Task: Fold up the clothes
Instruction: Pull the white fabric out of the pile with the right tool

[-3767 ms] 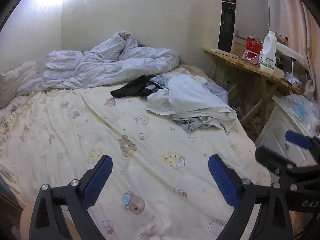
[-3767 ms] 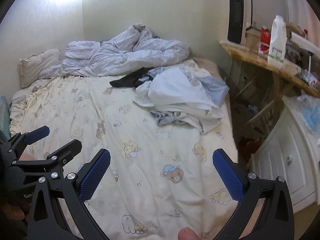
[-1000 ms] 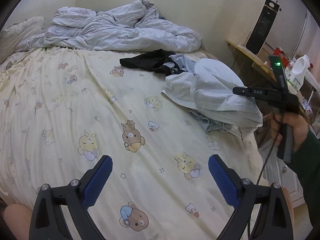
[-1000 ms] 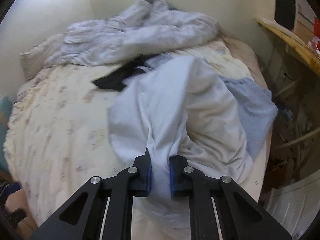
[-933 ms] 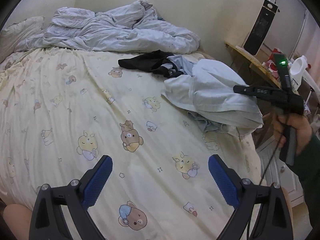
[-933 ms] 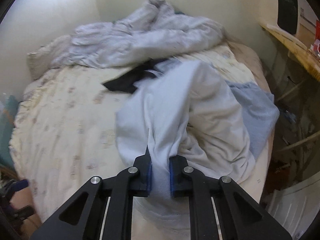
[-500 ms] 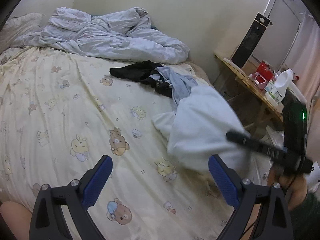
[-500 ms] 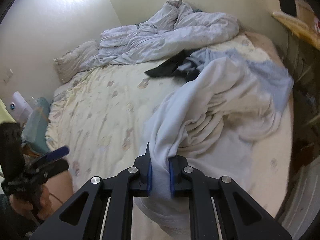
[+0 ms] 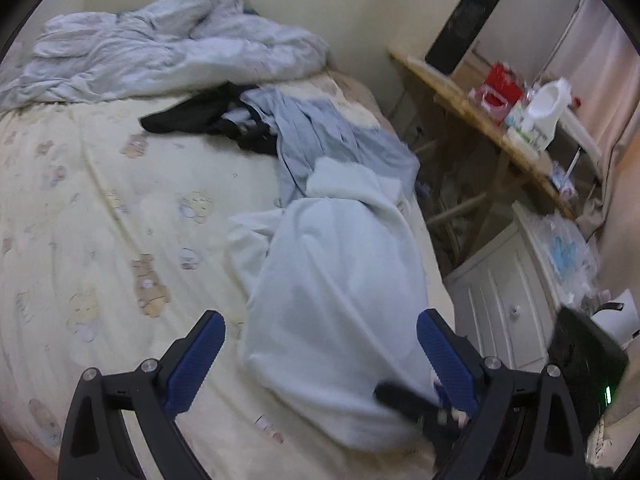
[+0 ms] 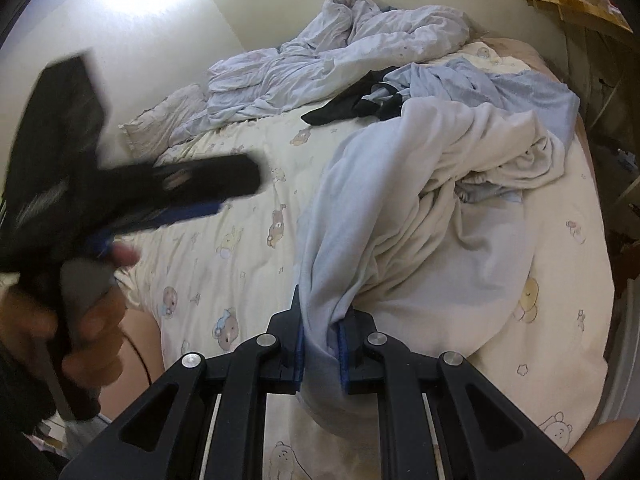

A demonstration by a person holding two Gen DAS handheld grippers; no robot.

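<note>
1. Right gripper [image 10: 320, 354]: blue pads clamped on a bunched fold of the pale blue-white garment [image 10: 400, 216]; cloth pinched narrow between them, rising as a twisted ridge toward 12 o'clock.
2. Left gripper [image 9: 320, 360]: jaws stood wide apart, nothing between the pads; the garment's near end lay just beyond them.
3. Garment: soft, creased, pale blue on one face and off-white on the other, stretched across the yellow bear-print sheet [image 9: 100, 220] on the right half of the bed.
4. At its 12 o'clock end it overlapped a light blue garment [image 9: 320, 136]; a black garment [image 9: 192, 116] lay touching that one at 10 o'clock.
5. Rumpled grey-white duvet [image 9: 160, 52] lay against the wall, at 12 o'clock.
6. At 2 o'clock, a wooden shelf [image 9: 480, 120] carried a white jug [image 9: 546, 108] and a red box [image 9: 498, 88]; contents unreadable.
</note>
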